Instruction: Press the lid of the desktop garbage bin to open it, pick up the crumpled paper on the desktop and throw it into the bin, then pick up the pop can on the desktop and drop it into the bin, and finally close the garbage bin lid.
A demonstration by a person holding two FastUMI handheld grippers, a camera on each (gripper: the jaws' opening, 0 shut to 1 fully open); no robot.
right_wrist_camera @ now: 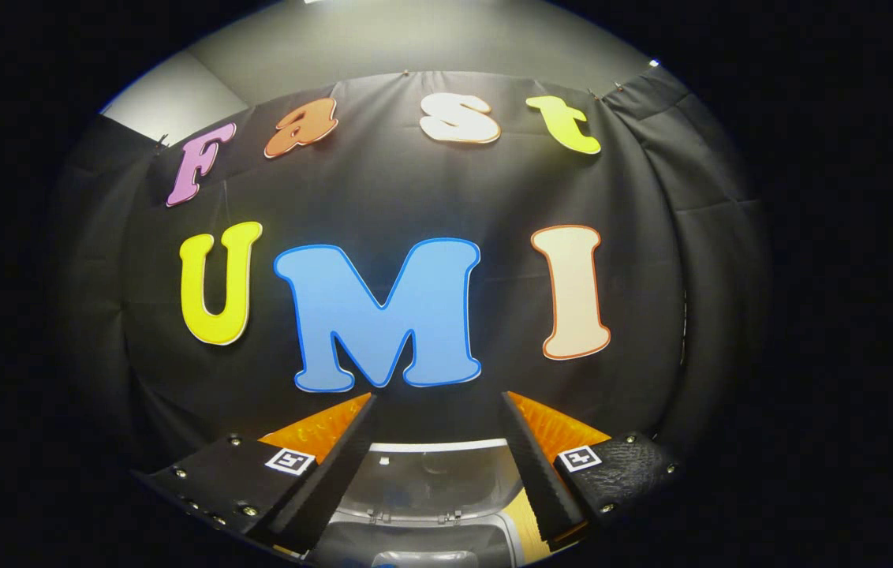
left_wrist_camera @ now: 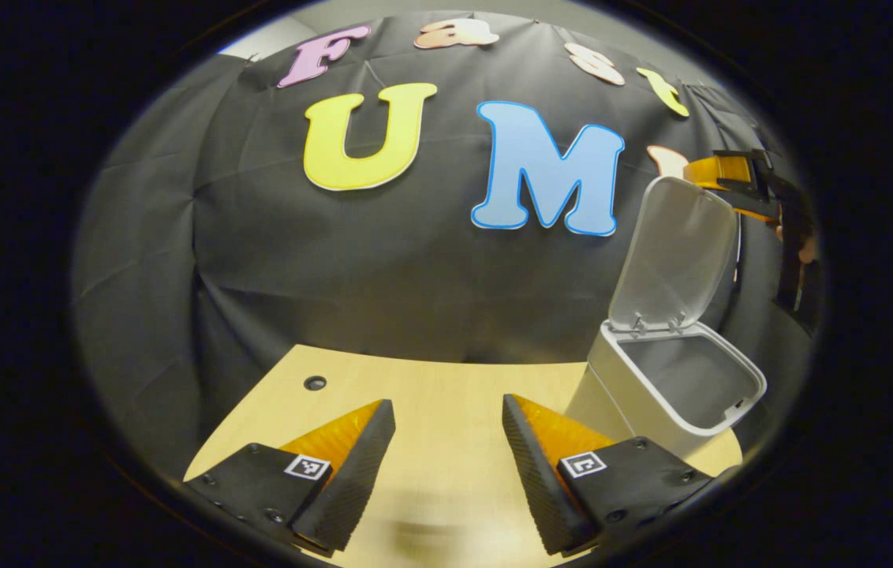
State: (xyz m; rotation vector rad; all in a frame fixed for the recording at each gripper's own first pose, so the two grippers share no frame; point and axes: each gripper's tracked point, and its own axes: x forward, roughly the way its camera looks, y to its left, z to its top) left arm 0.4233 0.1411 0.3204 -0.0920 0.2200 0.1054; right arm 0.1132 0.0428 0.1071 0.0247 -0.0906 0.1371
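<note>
The white desktop bin [left_wrist_camera: 652,394] stands at the right of the wooden table [left_wrist_camera: 431,386], its lid [left_wrist_camera: 675,252] swung up and upright, the grey inside showing. My left gripper [left_wrist_camera: 447,409] hovers open over the table to the left of the bin, nothing between its fingers. My right gripper [left_wrist_camera: 730,177] is high up by the lid's top edge. In the right gripper view that gripper [right_wrist_camera: 439,402] stands open and holds nothing, above the raised lid [right_wrist_camera: 431,481] and the bin's mouth [right_wrist_camera: 415,540]. A pale shape at that view's bottom edge is too cut off to tell.
A small round hole [left_wrist_camera: 315,383] sits in the tabletop at the far left. The black cloth wall hangs close behind the table and the bin. A hand [left_wrist_camera: 805,248] holding the right gripper shows at the far right.
</note>
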